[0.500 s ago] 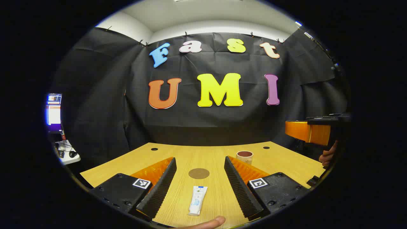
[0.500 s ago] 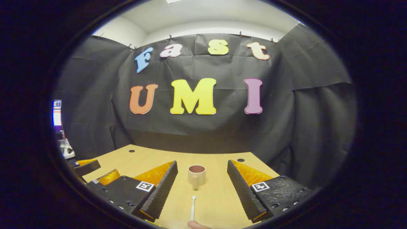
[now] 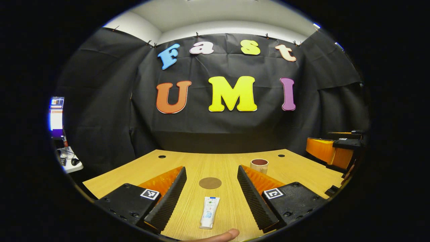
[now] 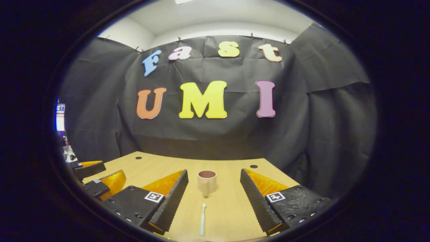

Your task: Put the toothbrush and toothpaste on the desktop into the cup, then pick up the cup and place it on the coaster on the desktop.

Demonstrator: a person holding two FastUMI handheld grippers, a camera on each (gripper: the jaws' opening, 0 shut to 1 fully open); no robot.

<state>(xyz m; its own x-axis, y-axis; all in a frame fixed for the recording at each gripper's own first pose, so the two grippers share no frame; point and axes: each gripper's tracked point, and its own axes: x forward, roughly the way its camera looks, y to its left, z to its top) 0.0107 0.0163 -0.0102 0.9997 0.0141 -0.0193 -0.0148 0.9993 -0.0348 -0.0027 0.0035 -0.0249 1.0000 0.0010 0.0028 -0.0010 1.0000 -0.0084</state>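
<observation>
On the tabletop (image 3: 302, 171) nothing is loaded yet. My left tongs (image 3: 211, 198) stand released around the toothpaste (image 3: 209, 216); my right tongs (image 4: 214, 201), also released, face the cup (image 4: 207, 181) and toothbrush (image 4: 202, 219). Next I must descend and grip.

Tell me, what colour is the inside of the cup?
The cup is reddish-brown inside, beige outside; the right gripper view shows it best.

Toothbrush (image 4: 202, 220) handle end cut off
</observation>
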